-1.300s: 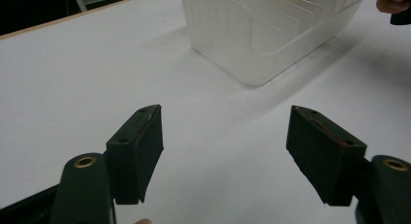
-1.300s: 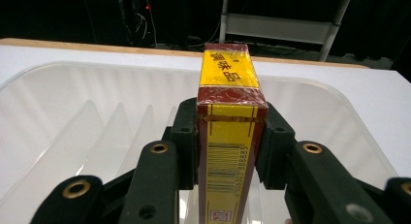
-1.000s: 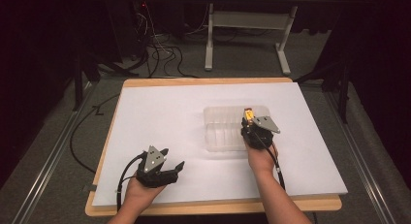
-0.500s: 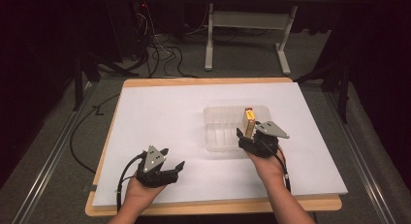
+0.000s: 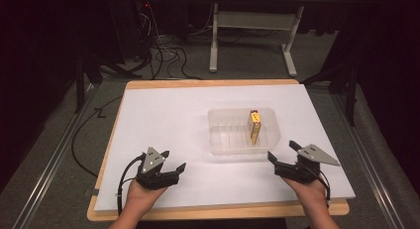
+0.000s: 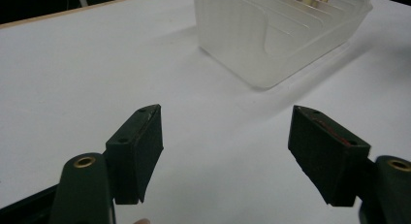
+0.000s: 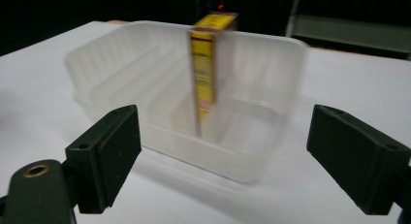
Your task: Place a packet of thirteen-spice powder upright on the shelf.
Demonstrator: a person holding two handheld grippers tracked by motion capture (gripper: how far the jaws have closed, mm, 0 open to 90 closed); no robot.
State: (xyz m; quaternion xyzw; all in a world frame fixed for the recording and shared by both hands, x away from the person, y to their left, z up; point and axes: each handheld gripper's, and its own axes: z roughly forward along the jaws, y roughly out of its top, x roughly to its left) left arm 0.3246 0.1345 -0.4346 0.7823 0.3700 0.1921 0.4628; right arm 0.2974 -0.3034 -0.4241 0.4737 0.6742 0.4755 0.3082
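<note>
At the near left of the white sheet-covered wooden table (image 5: 163,115) we see our left gripper (image 5: 173,165), a black two-jaw tool with a grey three-cornered plate on top, held in the left hand (image 5: 141,197) close to the near edge. Its jaws stand wide apart with nothing between them; in the left gripper view (image 6: 225,151) only bare white surface lies between the pads, and the container sits farther off, well apart from them. Moving right, near the middle of the table, we find the clear, shallow, rectangular plastic container (image 5: 225,137) resting flat on the sheet. Inside it, toward its right end, the slim yellow and brown cardboard box (image 5: 255,126) stands on end, roughly upright; whether it leans on the container's wall we cannot tell. In the right gripper view the same box (image 7: 206,73) rises above the container's rim (image 7: 160,136). At the near right, our right gripper (image 5: 280,157) sits just near of the container's right corner, apart from it, pointing toward the far left. Its jaws have just been opening and now stand wide, holding nothing (image 7: 223,161).
</note>
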